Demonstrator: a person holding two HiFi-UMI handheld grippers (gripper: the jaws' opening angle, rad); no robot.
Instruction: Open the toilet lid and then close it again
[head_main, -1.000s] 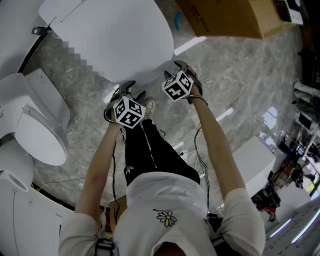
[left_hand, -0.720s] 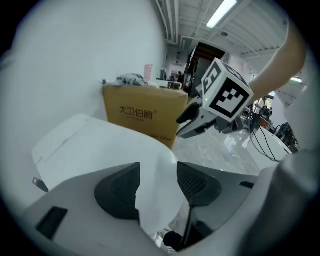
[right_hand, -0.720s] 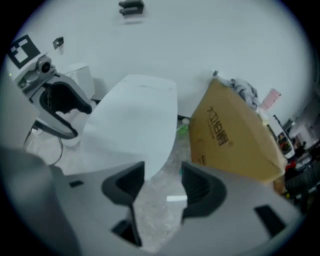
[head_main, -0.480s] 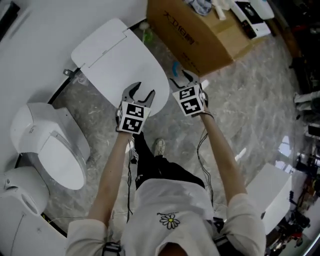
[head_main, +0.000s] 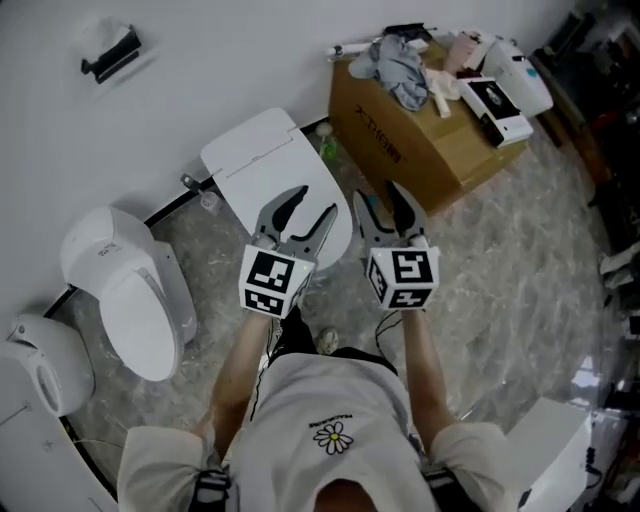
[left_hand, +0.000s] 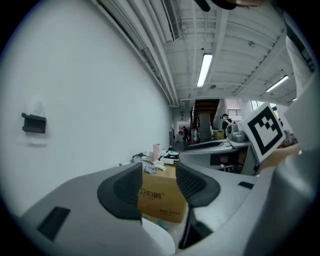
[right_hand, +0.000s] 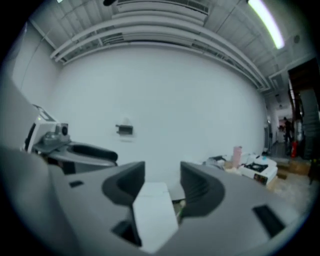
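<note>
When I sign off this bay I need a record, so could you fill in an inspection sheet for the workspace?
Surface: grey marbled floor.
Job's things: white toilet with its lid down, ahead of both grippers, untouched.
Clutter: cardboard box with cloth and small items on top; two other toilets at the left.
Grippers: left gripper open, empty; right gripper open, empty; both apart from the toilet.
Cables: thin dark cable below the right gripper.
Surroundings: white wall with a dark bracket.
</note>
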